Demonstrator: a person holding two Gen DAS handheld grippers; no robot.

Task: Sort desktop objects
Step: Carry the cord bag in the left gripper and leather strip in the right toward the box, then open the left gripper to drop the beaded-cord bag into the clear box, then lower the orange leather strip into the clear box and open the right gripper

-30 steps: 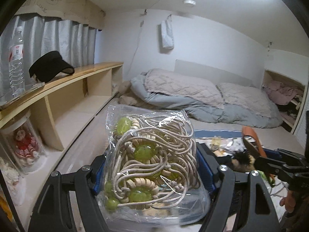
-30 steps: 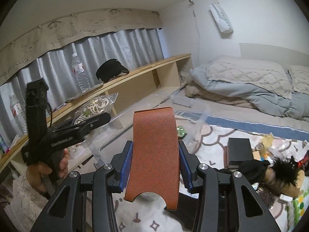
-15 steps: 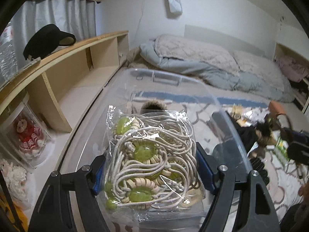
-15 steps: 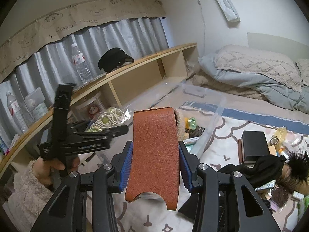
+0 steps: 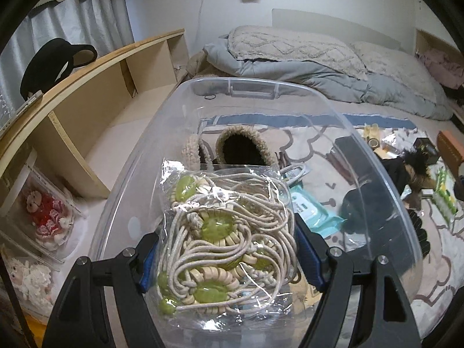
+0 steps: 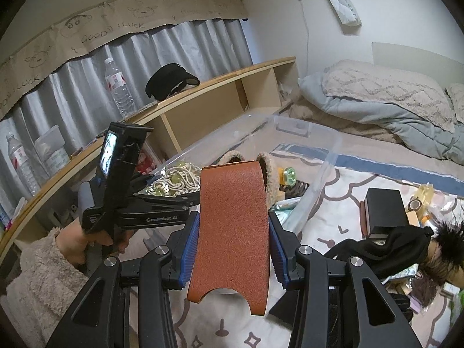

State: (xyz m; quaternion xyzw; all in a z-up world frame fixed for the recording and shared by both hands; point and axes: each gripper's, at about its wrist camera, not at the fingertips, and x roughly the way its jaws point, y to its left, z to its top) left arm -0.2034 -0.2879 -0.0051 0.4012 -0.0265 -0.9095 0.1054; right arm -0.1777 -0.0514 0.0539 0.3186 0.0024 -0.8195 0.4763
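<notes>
Over clear bin [image 5: 385, 174]: left gripper [image 5: 229, 246], jaws clamped on bagged cord bundle [image 5: 223, 232], has dropped closer; release likely next. Right gripper [image 6: 233, 240] jaws clamped on orange leather piece [image 6: 232, 226], waiting.

Bedroom with white walls [image 6: 290, 14], grey curtains [image 6: 174, 55], a long wooden shelf [image 6: 220, 78], and a bed [image 5: 333, 66] with rumpled grey bedding.

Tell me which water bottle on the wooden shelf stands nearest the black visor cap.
The clear red-labelled water bottle, upright just left of the black visor cap; the other stands far left.
</notes>
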